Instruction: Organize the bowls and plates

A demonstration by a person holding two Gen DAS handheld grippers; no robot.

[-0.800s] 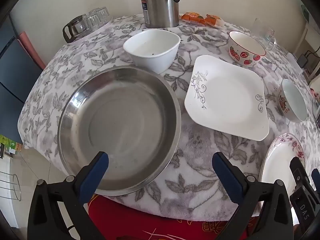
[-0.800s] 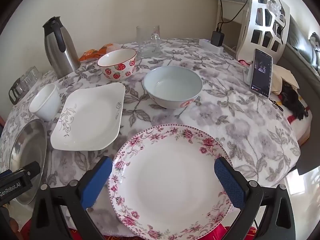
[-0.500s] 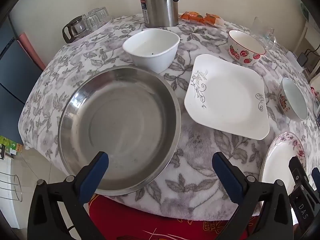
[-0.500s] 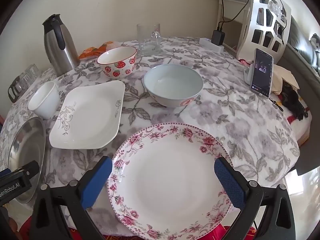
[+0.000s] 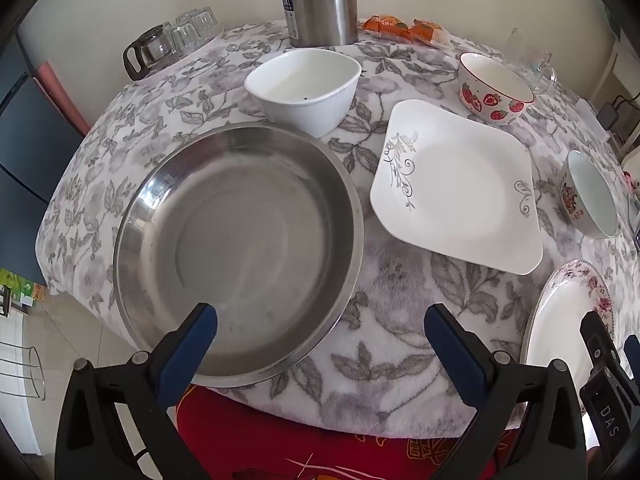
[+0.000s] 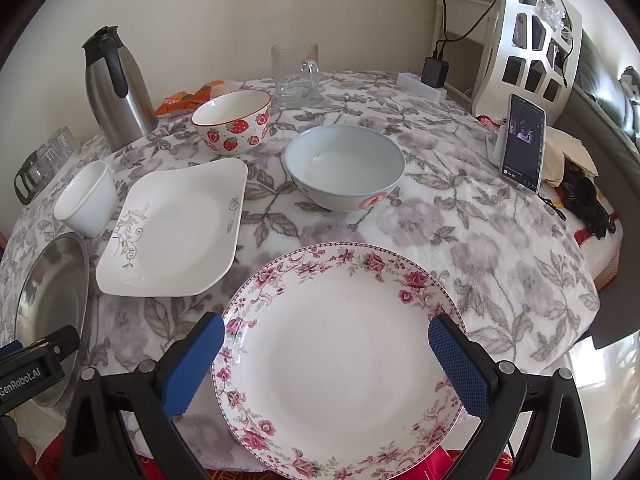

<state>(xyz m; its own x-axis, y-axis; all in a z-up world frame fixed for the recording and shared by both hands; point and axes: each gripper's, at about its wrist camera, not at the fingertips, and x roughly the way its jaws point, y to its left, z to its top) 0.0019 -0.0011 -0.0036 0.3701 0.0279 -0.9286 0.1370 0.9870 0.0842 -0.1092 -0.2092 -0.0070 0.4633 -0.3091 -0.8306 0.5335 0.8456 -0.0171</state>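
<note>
On the bench (image 6: 500, 248), nearest: round plate (image 6: 340, 364). Left of it: square plate (image 6: 176, 228), then metal pan (image 5: 240, 248) at the left edge. Behind the pan: small bowl (image 5: 304, 88). Behind the round plate: large bowl (image 6: 346, 166). Further back: strawberry bowl (image 6: 232, 120), mug (image 6: 296, 70), flask (image 6: 116, 88).

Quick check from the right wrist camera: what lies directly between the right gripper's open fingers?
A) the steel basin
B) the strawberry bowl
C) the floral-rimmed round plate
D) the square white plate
C: the floral-rimmed round plate fills the gap between the right gripper fingers, which stand wide apart, holding nothing.
</note>
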